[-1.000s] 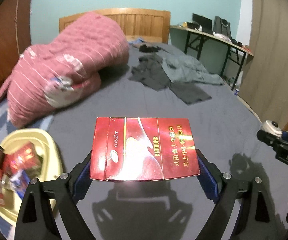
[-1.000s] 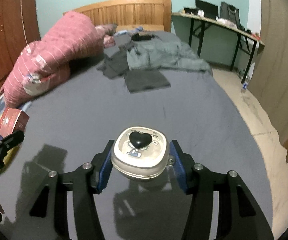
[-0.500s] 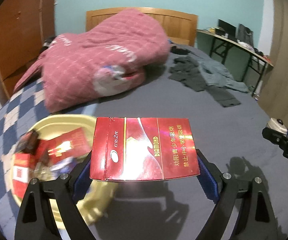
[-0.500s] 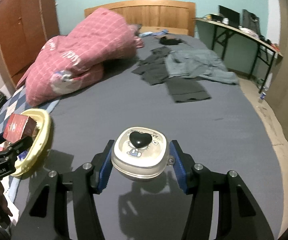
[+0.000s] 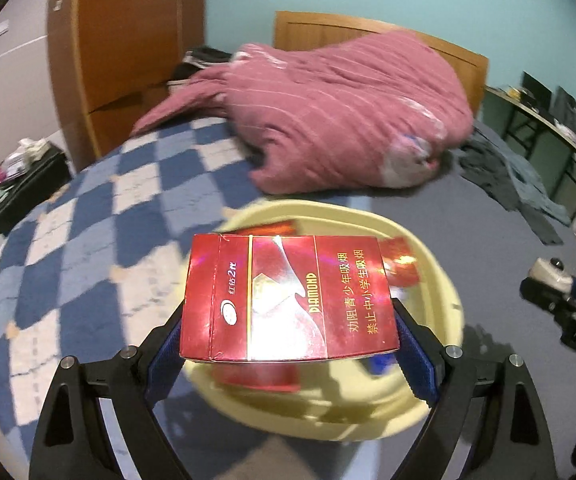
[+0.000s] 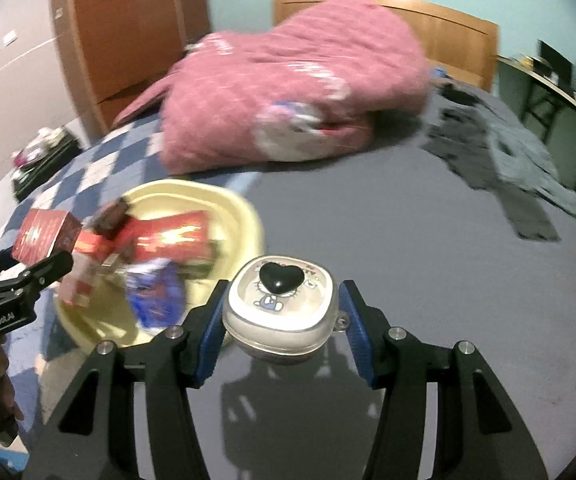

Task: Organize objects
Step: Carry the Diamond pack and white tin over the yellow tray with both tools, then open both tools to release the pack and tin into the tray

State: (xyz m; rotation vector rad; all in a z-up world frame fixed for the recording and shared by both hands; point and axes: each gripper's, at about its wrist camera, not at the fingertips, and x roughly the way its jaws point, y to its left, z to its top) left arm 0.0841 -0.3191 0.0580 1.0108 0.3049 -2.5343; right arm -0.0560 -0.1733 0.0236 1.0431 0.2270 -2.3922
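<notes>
My left gripper (image 5: 288,336) is shut on a red cigarette box (image 5: 288,296) held flat across its blue pads, hovering over a pale yellow basin (image 5: 439,280) on the bed. In the right wrist view the same box (image 6: 44,236) and the left gripper (image 6: 28,276) show at the left edge, beside the basin (image 6: 244,216). The basin holds several red packets (image 6: 168,240) and a blue one (image 6: 156,300). My right gripper (image 6: 282,316) is shut on a small rounded white case (image 6: 280,308) with a black heart on top, just right of the basin; it also appears at the far right (image 5: 547,280).
A pink quilt (image 5: 347,120) is heaped at the head of the bed. Dark clothes (image 6: 499,160) lie on the grey sheet to the right. A blue-and-white checked blanket (image 5: 68,240) covers the left side. A wooden wardrobe (image 5: 128,40) stands left, a desk (image 5: 547,120) right.
Both grippers have swung left across the bed with their loads. The yellow basin has come from the far left to directly under the cigarette box and beside the white case.
</notes>
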